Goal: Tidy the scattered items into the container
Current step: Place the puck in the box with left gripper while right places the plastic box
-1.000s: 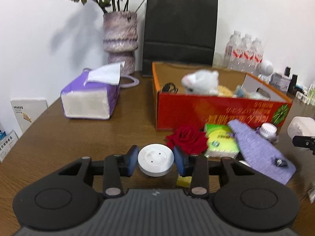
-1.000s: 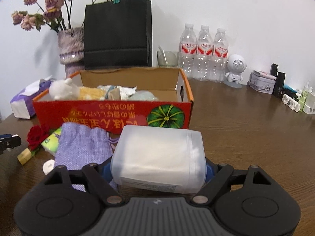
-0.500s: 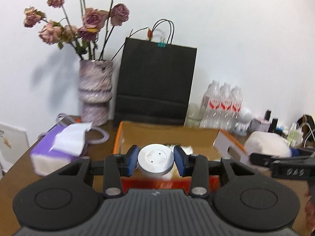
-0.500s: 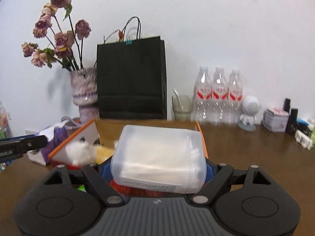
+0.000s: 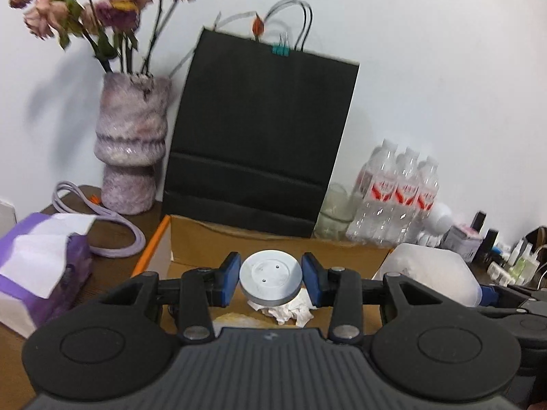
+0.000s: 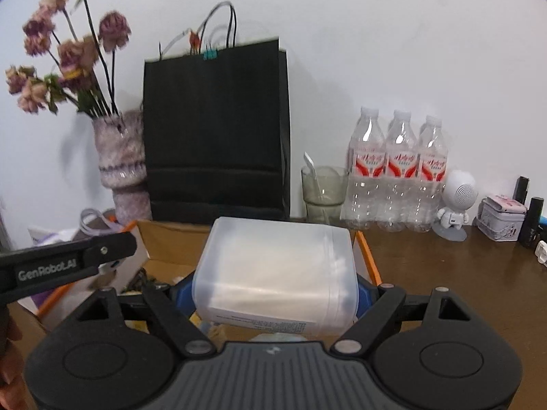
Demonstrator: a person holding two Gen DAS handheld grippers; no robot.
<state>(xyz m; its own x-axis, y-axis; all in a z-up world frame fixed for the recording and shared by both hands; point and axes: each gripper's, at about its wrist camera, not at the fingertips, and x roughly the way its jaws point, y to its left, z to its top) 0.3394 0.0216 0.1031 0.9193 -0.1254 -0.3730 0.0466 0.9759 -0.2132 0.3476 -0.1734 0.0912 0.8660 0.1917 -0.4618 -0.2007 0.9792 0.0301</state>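
A lived-in room of a home or small office, judging by its clutter. Along the back edge of a brown wooden table [image 6: 444, 273], against a plain white wall [image 6: 376, 51], stand a fuzzy mauve vase of dried pink roses [image 5: 131, 150], a black paper carrier bag [image 6: 215, 130], three clear plastic water bottles [image 6: 398, 171] and a white astronaut-shaped figurine [image 6: 456, 205]. Small cosmetic bottles [image 5: 516, 259] crowd the right edge; a purple tissue pack [image 5: 37, 266] sits at the left edge.
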